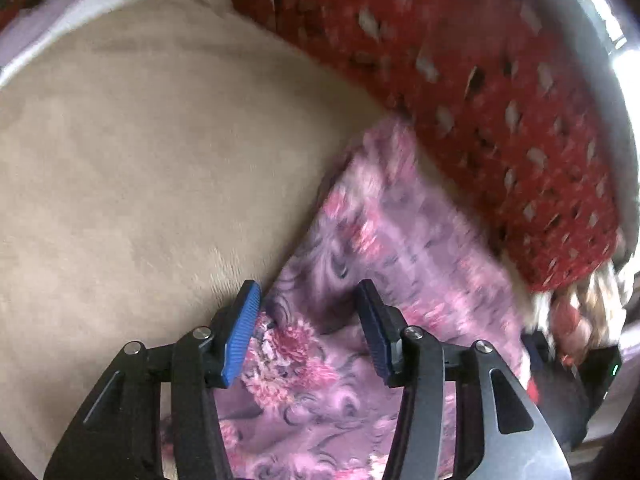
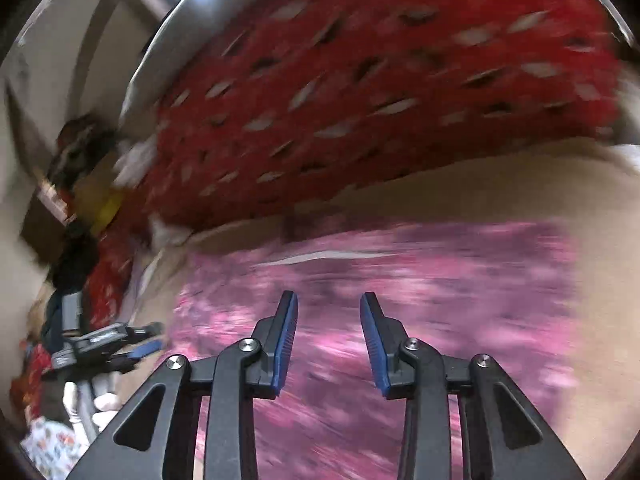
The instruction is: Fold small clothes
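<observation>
A small pink and purple floral garment (image 1: 360,240) lies flat on a beige blanket (image 1: 140,140). My left gripper (image 1: 308,300) is open, its blue pads (image 1: 240,332) hanging just above the garment's near edge with nothing between them. In the right wrist view the same garment (image 2: 420,280) is motion-blurred and spreads under my right gripper (image 2: 329,308), which is open and empty above it. The left gripper (image 2: 120,344) also shows at the left of the right wrist view.
A red cloth with white and dark flecks (image 1: 480,100) lies along the far side of the garment; it also shows in the right wrist view (image 2: 360,100). A grey curved rail (image 2: 160,40) runs behind it. Mixed clothes (image 2: 52,440) lie at the lower left.
</observation>
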Demonstrator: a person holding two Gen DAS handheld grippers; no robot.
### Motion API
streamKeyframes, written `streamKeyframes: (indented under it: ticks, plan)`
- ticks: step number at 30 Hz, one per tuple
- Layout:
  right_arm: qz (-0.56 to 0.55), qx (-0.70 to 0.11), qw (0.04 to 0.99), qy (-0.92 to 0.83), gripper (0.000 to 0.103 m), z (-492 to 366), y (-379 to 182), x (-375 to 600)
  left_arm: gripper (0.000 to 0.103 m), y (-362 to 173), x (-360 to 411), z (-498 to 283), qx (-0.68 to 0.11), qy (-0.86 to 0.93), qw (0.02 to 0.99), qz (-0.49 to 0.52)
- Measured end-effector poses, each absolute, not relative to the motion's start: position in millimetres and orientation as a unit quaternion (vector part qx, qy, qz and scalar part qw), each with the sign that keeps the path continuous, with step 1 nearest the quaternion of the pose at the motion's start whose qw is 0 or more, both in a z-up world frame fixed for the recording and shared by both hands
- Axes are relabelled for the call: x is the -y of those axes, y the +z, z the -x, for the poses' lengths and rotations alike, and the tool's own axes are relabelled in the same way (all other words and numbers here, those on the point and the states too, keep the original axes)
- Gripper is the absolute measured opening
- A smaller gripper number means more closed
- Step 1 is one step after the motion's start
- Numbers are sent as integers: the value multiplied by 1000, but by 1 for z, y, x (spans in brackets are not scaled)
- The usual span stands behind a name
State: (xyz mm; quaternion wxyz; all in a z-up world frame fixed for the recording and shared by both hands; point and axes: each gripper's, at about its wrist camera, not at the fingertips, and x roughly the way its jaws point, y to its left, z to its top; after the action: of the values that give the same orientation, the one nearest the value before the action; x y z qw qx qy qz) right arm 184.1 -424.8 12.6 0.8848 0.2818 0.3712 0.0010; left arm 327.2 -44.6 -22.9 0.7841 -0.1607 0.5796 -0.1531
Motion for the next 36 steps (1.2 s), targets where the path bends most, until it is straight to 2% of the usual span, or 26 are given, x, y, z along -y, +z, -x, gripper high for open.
streamKeyframes:
  ticks: [3,4,7,8,13,15,16,17,18,19,22,24,25,27,29,31,33,36]
  plan:
    - [-259,-441,859,-36,27,-222,-40,410,54,-33,50,-331,-582,-150,785,150]
    - [-261,-432,862,-42,23,-223,-48,410,54,-31,51,-332,-583,-152,785,145]
    - [-281,-412,865,-48,23,-215,-38,413,54,-26,49,-332,-582,-152,786,146]
    - [-275,-406,870,-52,28,-209,-32,411,54,-22,48,-330,-577,-147,790,147]
    - [-241,-354,901,-65,30,-162,-6,404,54,13,78,-308,-516,-173,833,99]
    - [-243,-373,892,-82,36,-150,-17,410,56,11,99,-303,-511,-184,836,71]
    - [-245,-411,874,-89,34,-148,-35,414,56,3,111,-302,-519,-176,835,43]
    - [-248,-411,873,-85,29,-145,-37,418,56,-7,123,-301,-527,-161,834,9]
    - [-250,-400,878,-86,29,-139,-31,420,58,-12,130,-298,-523,-155,838,-12]
    - [-254,-393,879,-90,33,-134,-24,421,58,-12,136,-294,-509,-149,847,-31]
    - [-256,-330,902,-109,35,-107,0,425,58,-8,147,-288,-492,-139,857,-61]
    - [-243,-316,905,-146,45,-96,-1,432,59,-9,147,-288,-493,-137,857,-58]
    - [-245,-331,898,-157,54,-98,-10,438,59,-9,147,-289,-493,-137,857,-58]
    - [-253,-384,873,-164,53,-104,-40,445,59,-9,150,-290,-493,-137,857,-59]
    - [-223,-358,894,-154,53,-99,-44,439,60,-11,152,-291,-492,-136,858,-60]
    - [-216,-367,891,-156,53,-102,-42,436,61,-10,153,-291,-493,-134,858,-59]
    - [-224,-379,885,-155,53,-104,-36,440,61,-10,150,-291,-492,-134,858,-60]
    - [-246,-346,891,-163,53,-87,-19,447,63,-10,147,-286,-492,-132,859,-59]
